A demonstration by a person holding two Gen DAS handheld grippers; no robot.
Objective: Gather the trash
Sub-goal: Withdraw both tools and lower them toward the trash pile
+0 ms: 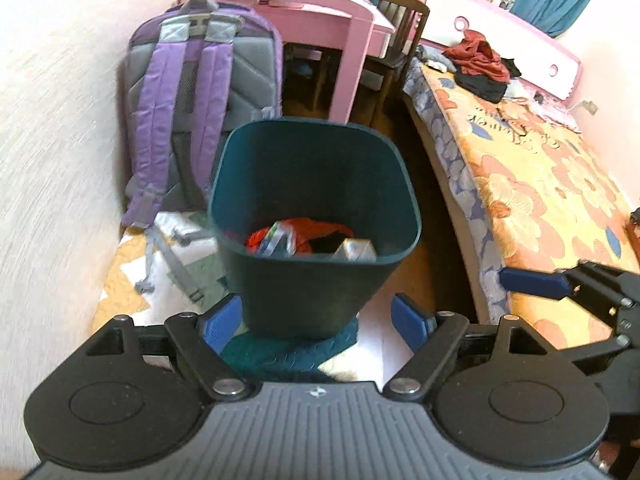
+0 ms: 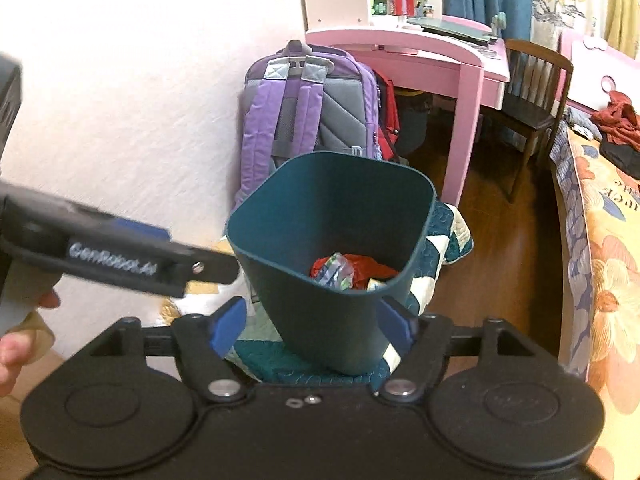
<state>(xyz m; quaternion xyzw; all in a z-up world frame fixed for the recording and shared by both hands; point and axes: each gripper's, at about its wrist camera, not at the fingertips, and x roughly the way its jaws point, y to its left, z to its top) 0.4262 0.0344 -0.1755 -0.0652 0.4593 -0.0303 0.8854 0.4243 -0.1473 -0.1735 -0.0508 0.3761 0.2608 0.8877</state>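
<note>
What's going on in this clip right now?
A person holds two grippers over a dark teal plastic waste bin standing on a patchwork quilt beside a purple backpack. The left gripper and right gripper are both open and empty. Crumpled red and silvery wrappers already lie inside the bin.

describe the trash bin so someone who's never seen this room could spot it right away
Start at the pink desk against the wall; a purple backpack leans beside it. Right in front of the backpack, on a patchwork quilt on the floor, stands the bin: dark teal, open-topped, with crumpled red wrappers in the bottom.
</note>
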